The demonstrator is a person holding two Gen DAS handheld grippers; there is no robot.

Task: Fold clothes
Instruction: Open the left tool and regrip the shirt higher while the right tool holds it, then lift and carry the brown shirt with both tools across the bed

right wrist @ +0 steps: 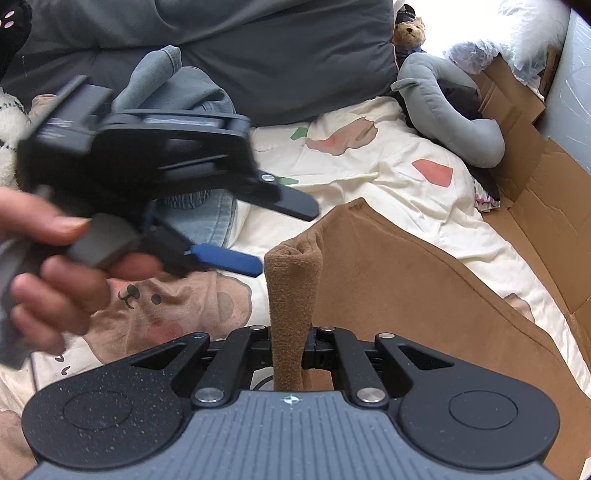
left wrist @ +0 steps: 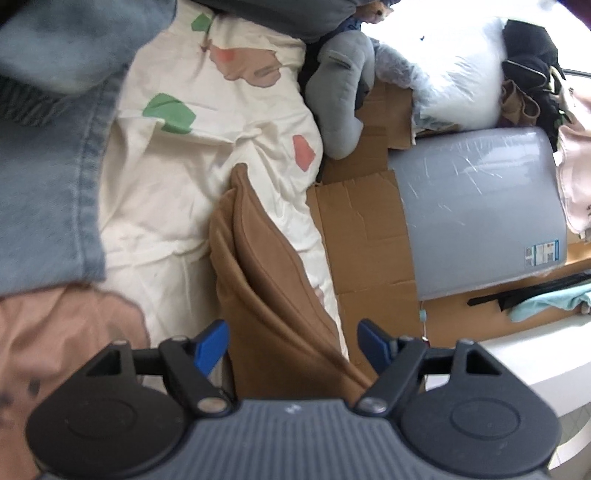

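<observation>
The right gripper point(right wrist: 291, 347) has its jaws pressed together on a bunched fold of the brown garment point(right wrist: 406, 280). The pinched fold rises as a narrow column between the jaws, and the rest of the garment spreads to the right and toward the near edge of the right wrist view.

The left gripper point(left wrist: 291, 343) has its jaws spread wide. Its blue fingertips point(left wrist: 212, 345) stand apart on either side of the brown garment point(left wrist: 266, 266) and are not closed on it. In the right wrist view the left gripper point(right wrist: 255, 232) sits at the left, blurred, held by a hand point(right wrist: 55, 273), and the gap between its fingers is visible there as well.

The brown garment lies on a cream bedsheet point(left wrist: 177, 177) printed with green and pink patches. In the left wrist view the garment runs as a long ridge from the near centre toward the far centre.

A piece of blue denim point(left wrist: 44, 184) lies on the sheet at the left. A grey plush toy point(right wrist: 443, 107) lies at the far right of the bed, with a small teddy bear point(right wrist: 408, 31) just beyond it. Flattened cardboard point(left wrist: 362, 229) lies to the right of the bed, next to a grey wrapped slab point(left wrist: 476, 206). A dark grey pillow point(right wrist: 258, 48) lies across the far end.
</observation>
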